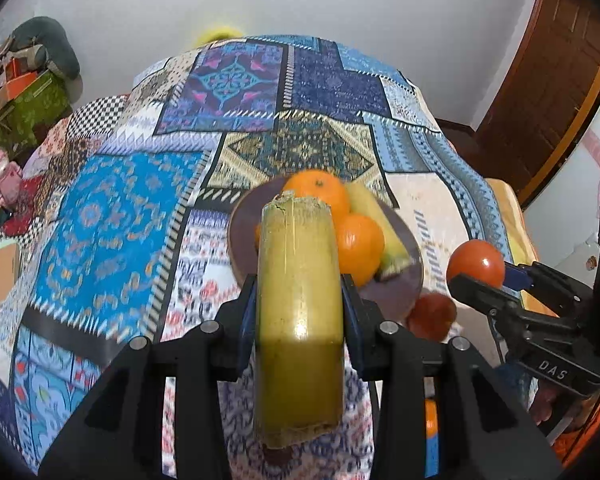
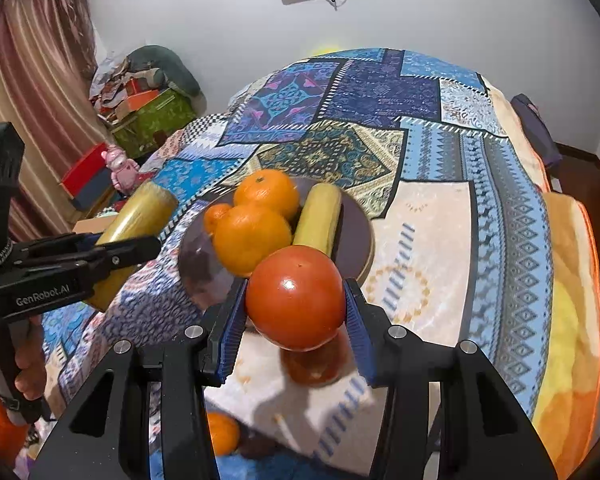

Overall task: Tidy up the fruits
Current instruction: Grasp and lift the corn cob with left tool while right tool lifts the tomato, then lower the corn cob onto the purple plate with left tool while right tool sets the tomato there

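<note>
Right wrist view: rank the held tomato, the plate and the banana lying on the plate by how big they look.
1. plate
2. tomato
3. banana on the plate

The tomato, clamped in the right gripper, sits nearest the lens, so its look is inflated; the banana's near end is hidden behind it.

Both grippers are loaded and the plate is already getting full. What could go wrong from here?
1. The plate already holds oranges and a yellow fruit; adding more may start a roll-off.
2. The left gripper and right gripper approach the same plate side by side and might collide.
3. The tomato is round and held only at its sides, so it may slip. Another tomato lies directly beneath.
</note>
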`<control>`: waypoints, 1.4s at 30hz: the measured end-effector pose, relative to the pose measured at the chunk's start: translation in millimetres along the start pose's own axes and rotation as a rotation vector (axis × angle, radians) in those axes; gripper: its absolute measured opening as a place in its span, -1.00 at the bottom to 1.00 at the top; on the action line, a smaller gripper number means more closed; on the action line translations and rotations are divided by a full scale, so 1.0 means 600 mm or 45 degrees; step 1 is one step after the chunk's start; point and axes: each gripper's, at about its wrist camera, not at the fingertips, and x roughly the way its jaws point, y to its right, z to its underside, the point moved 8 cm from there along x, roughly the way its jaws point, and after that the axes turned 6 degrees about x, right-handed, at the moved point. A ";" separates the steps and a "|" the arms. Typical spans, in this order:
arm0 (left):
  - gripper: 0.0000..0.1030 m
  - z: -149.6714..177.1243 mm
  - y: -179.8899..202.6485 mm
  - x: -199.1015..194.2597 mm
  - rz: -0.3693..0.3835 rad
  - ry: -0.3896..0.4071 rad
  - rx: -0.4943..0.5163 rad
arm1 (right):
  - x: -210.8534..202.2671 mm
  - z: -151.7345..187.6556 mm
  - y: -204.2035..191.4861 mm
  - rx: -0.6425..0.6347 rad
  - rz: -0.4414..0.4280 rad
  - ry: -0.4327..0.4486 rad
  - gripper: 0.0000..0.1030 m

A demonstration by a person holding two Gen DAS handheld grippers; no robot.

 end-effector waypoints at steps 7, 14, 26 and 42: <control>-0.26 -0.037 -0.010 0.049 -0.001 0.001 -0.027 | 0.038 -0.038 0.032 -0.005 0.061 -0.015 -0.15; -0.26 -0.060 -0.016 0.082 -0.011 0.018 -0.036 | 0.085 -0.061 0.050 -0.011 0.094 -0.058 -0.15; -0.26 -0.058 -0.023 0.102 -0.009 0.019 -0.055 | 0.123 -0.060 0.058 0.016 0.087 -0.121 -0.11; -0.25 -0.048 -0.020 0.030 -0.026 0.063 -0.003 | 0.071 -0.046 0.054 -0.009 0.086 -0.091 0.01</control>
